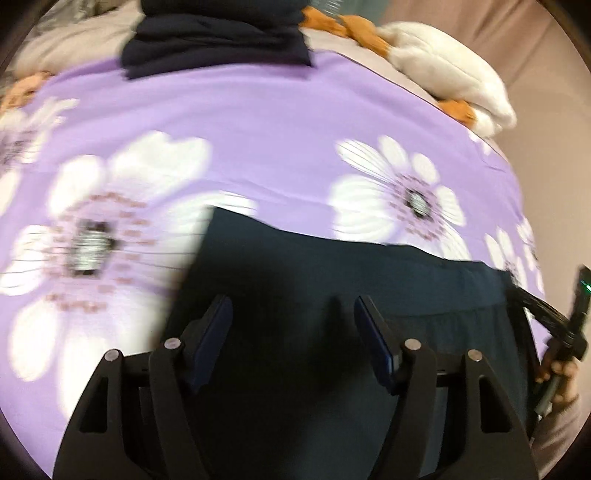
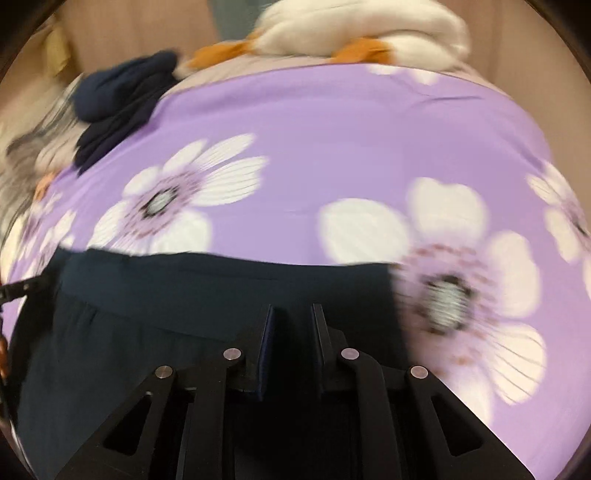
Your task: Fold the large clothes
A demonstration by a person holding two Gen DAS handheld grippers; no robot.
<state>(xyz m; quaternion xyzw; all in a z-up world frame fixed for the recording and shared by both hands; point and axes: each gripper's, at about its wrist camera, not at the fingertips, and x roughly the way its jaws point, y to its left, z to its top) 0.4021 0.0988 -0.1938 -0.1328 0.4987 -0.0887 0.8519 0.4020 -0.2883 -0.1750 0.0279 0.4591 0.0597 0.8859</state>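
Observation:
A dark navy garment (image 1: 332,266) lies flat on the purple flowered bedsheet (image 1: 277,147), its waistband edge facing away from me. My left gripper (image 1: 293,306) hovers over its left part, jaws wide apart with nothing pinched between them. In the right wrist view the same garment (image 2: 184,288) fills the lower left. My right gripper (image 2: 294,314) is over its right end near the side edge, with only a narrow gap between the pads and no cloth seen pinched. The right gripper's body, held in a hand (image 1: 561,373), shows at the right edge of the left wrist view.
A stack of folded dark clothes (image 1: 218,40) (image 2: 118,99) sits at the far side of the sheet (image 2: 332,147). A white and orange plush toy (image 1: 443,74) (image 2: 351,33) lies at the far right corner. Beige surfaces lie beyond the bed.

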